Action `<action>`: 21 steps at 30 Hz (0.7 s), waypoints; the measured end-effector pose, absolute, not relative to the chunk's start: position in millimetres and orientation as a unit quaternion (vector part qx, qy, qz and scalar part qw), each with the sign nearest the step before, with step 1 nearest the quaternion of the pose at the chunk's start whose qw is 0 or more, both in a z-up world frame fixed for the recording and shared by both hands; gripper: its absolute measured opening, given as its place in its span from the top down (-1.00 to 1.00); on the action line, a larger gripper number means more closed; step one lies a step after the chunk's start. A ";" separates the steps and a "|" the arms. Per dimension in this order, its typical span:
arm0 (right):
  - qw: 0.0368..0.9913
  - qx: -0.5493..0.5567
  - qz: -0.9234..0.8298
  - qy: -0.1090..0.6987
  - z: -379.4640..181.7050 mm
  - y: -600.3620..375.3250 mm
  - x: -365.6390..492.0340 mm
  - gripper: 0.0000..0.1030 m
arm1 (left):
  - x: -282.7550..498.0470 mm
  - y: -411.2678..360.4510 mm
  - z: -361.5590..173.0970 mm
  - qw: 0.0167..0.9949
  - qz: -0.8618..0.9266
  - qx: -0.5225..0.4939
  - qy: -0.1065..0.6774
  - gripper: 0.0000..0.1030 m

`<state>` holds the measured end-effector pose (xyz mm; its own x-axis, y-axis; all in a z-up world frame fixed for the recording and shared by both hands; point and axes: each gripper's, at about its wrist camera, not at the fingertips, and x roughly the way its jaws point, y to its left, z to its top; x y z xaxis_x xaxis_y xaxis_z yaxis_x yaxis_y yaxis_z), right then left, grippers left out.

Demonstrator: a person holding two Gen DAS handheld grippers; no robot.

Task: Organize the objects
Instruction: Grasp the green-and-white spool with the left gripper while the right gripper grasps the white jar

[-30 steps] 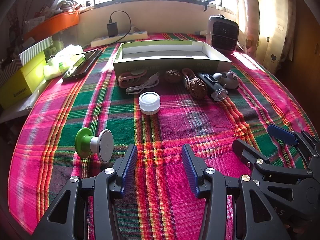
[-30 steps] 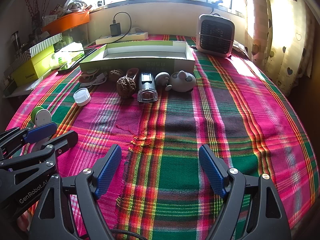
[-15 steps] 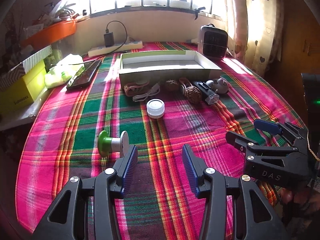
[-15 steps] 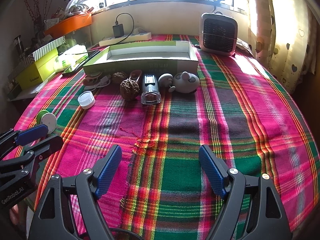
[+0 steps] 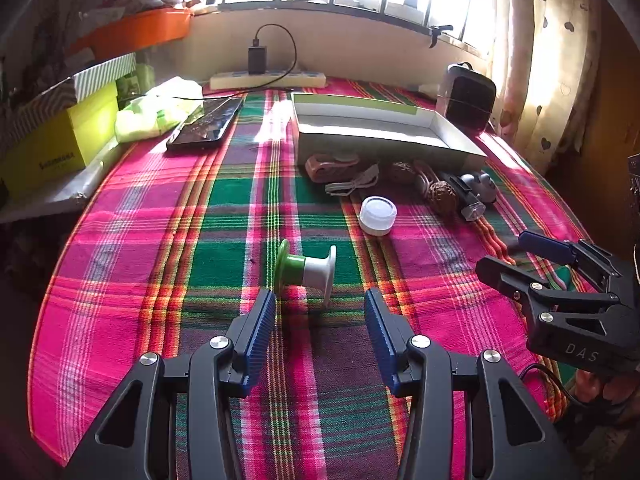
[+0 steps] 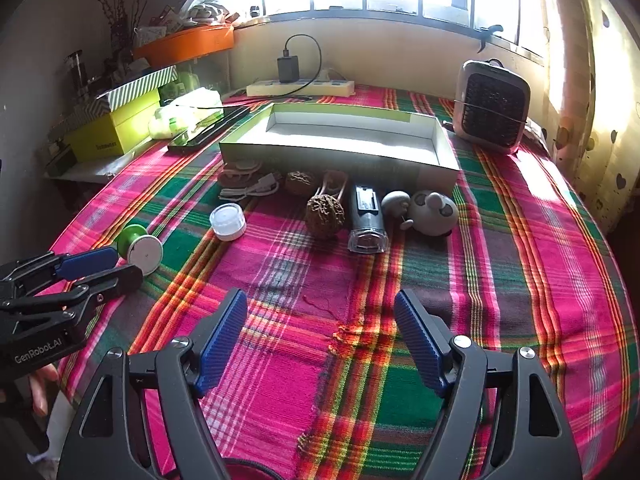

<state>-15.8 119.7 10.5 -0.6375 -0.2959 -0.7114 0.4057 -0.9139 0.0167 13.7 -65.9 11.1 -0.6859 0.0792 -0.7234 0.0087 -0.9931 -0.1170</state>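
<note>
Two hand-held grippers are in my hands above the plaid-covered surface (image 6: 520, 264), and neither has hold of anything. My left hand-held gripper (image 5: 320, 320) stands with its blue pads apart, nothing pressed between them; the green-and-white spool (image 5: 306, 270) lies on its side just ahead of the fingertips, in line with the gap but not inside it and not touching either pad. My right hand-held gripper (image 6: 320, 336) is spread wide over bare cloth, its jaws having just been closing a little, with nothing between them. From the left camera I see that right hand-held gripper off to the side, near the cloth's edge, well apart from the spool. Farther ahead, a white jar lid (image 6: 228, 222) sits alone on the cloth between the spool and a row of small things lined up against the near wall of the shallow open box (image 6: 340, 160). In that row, from left to right in the right camera, lie a pinkish strap (image 6: 238, 172), a coiled pale cable (image 6: 250, 190), a small walnut (image 6: 300, 182), a larger walnut (image 6: 325, 218) resting against a brown loop, a dark cylinder with a clear end (image 6: 366, 220), and a grey mouse-shaped toy (image 6: 430, 212). The box interior looks white and I see nothing lying in it. Behind the box stand a small heater (image 6: 492, 106) at the right, a power strip (image 6: 300, 87) with a charger plugged in, and a dark phone (image 5: 206, 124) at the left.
</note>
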 end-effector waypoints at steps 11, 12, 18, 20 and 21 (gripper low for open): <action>0.216 0.393 -0.890 0.083 8.3 97.8 -32.3 -0.44 | -3.5 -75.4 9.0 0.011 0.916 -0.397 -0.057 0.15; 0.218 0.395 -0.889 0.084 8.2 95.9 -33.9 -0.44 | -5.4 -75.3 8.7 0.015 0.915 -0.398 -0.056 0.15; 0.226 0.406 -0.881 0.089 5.8 85.8 -43.6 -0.44 | -16.4 -76.9 4.2 0.015 0.911 -0.409 -0.050 0.15; 0.230 0.409 -0.878 0.092 4.3 81.6 -46.3 -0.44 | -19.0 -77.8 1.8 0.018 0.909 -0.414 -0.049 0.15; 0.231 0.410 -0.877 0.093 3.7 79.6 -47.6 -0.44 | -19.7 -78.2 1.3 0.019 0.909 -0.414 -0.049 0.15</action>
<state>-47.6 79.6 3.7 -0.5570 -0.3285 -0.7628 0.4817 -0.8759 0.0255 -19.7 -78.2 1.3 -0.6572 0.0755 -0.7499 0.0051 -0.9945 -0.1047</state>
